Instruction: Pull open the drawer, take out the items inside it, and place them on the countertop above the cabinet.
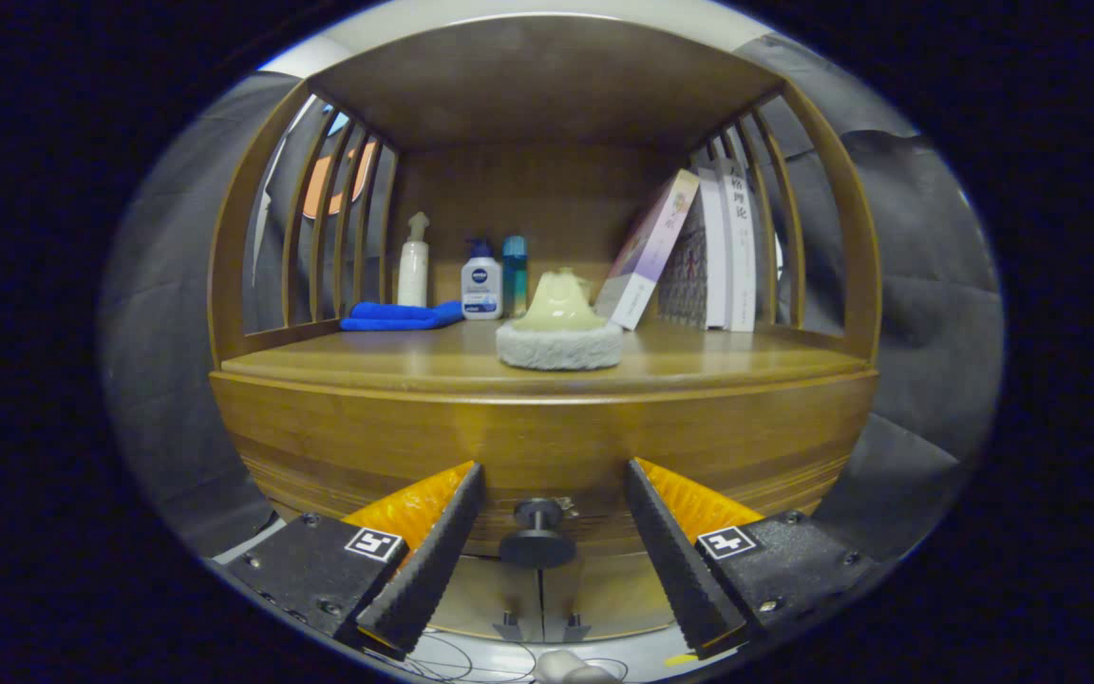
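Observation:
A wooden cabinet stands in front of me with its drawer front [547, 446] closed under the countertop [414, 361]. A dark round knob [537, 534] sticks out of the drawer front, low and centred. My gripper [555, 480] is open, and the knob sits between the two fingers, a little below their tips, with a gap on each side. What lies inside the drawer is hidden.
On the countertop stand a fuzzy-based cream ornament [559, 328], a folded blue cloth [402, 315], three bottles [481, 282] at the back, and leaning books [699, 252] on the right. Slatted sides and a top board enclose the shelf. Cabinet doors [539, 594] lie below the drawer.

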`<control>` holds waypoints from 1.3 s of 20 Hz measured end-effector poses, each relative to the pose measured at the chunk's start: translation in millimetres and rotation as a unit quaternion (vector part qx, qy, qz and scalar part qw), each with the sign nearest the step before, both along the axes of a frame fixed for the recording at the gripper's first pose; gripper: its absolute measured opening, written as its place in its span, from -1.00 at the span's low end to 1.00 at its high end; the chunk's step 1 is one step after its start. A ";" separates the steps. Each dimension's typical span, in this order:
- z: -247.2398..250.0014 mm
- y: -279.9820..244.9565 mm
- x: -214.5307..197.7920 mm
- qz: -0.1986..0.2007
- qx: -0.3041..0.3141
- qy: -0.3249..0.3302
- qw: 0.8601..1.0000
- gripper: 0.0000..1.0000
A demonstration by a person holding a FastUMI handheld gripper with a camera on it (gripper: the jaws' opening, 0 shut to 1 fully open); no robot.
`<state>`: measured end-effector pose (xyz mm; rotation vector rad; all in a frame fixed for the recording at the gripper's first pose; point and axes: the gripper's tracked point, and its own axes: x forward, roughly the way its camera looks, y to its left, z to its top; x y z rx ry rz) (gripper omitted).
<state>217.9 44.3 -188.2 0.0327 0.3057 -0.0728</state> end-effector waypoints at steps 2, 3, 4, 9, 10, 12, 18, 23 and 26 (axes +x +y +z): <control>28.2 -4.9 -15.6 0.002 -0.001 -0.017 1.000 0.96; 45.1 -7.7 -25.9 0.005 -0.006 -0.021 1.000 0.96; 63.4 -12.5 -36.0 0.008 -0.011 -0.027 1.000 0.96; 145.4 -13.7 -101.5 0.037 0.001 -0.084 0.996 0.96; 153.6 -14.3 -116.5 0.042 0.004 -0.089 0.995 0.96; 167.0 -15.6 -142.1 0.050 0.013 -0.094 0.994 0.96; 194.1 -31.5 -205.6 0.067 0.018 -0.114 0.991 0.96; 203.6 -62.2 -227.3 0.047 0.020 -0.134 0.990 0.95; 203.1 -69.7 -230.7 0.041 0.020 -0.135 0.990 0.95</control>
